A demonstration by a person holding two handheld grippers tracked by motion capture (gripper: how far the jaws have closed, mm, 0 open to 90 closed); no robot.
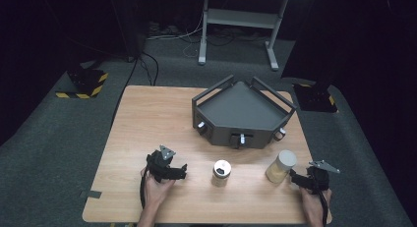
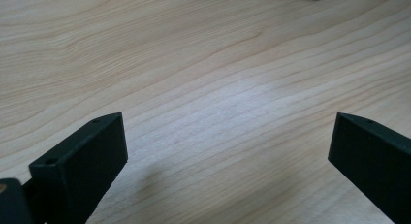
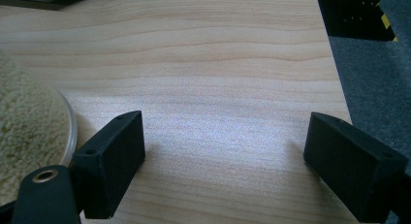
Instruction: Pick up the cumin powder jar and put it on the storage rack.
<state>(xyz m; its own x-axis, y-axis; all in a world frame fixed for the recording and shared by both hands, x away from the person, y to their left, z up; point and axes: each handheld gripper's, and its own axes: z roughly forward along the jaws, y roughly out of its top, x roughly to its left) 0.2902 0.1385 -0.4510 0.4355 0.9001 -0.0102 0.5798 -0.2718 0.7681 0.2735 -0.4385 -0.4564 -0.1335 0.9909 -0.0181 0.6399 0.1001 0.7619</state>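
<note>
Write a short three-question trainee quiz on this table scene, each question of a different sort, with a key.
1. True or false: the right tool is clamped on the grain-filled jar.
2. Multiple choice: where does the small white-lidded jar stand? A) inside the dark grey tray; B) on the wooden table, in front of the tray and between the two tools; C) between the jaws of the left tool.
3. Fill in: in its own view, the left tool's open jaws have only bare ____ between them.

Key: 1 false, its jaws are open on bare table, with the jar beside and outside them. 2 B. 3 table (wood).
</note>
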